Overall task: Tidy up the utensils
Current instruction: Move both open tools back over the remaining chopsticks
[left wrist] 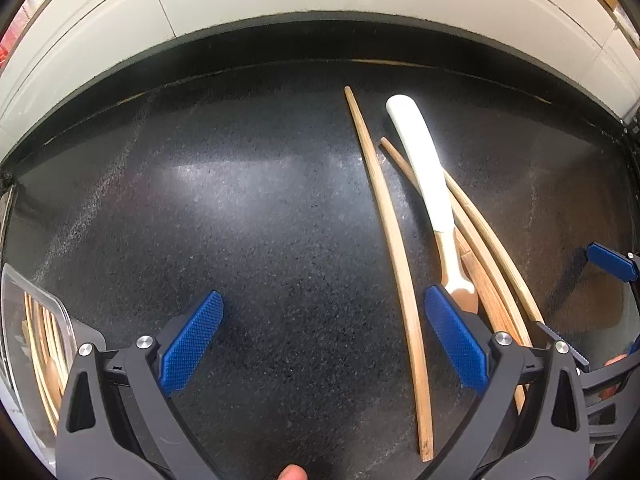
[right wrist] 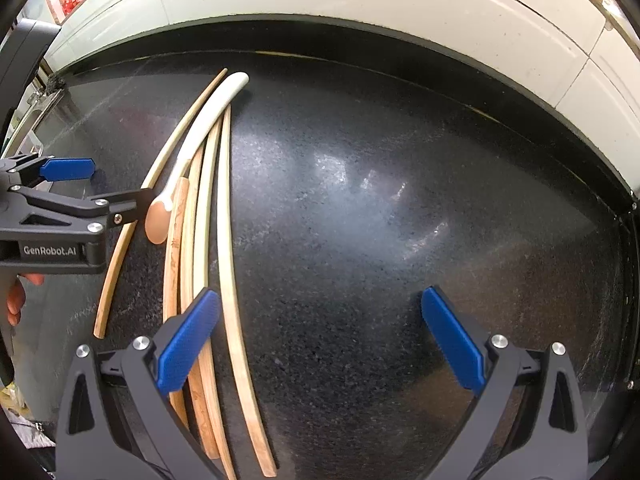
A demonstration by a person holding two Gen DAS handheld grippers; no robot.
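Loose chopsticks and a spoon wait on the dark surface, both grippers empty.

The lone chopstick (left wrist: 394,240) lies apart from the bundle, just left of the white-handled spoon (left wrist: 424,176), whose bowl rests against the other chopsticks (right wrist: 200,240). The left gripper (left wrist: 324,344) hovers with fingers spread wide, holding nothing, its right finger (left wrist: 456,344) beside the spoon bowl; the right gripper (right wrist: 316,344) is likewise spread and empty. A clear container (left wrist: 36,320) at far left already holds sticks. Best, I judge, to straddle the lone chopstick mid-length, square the fingers across it, and close low against the surface (left wrist: 240,200).
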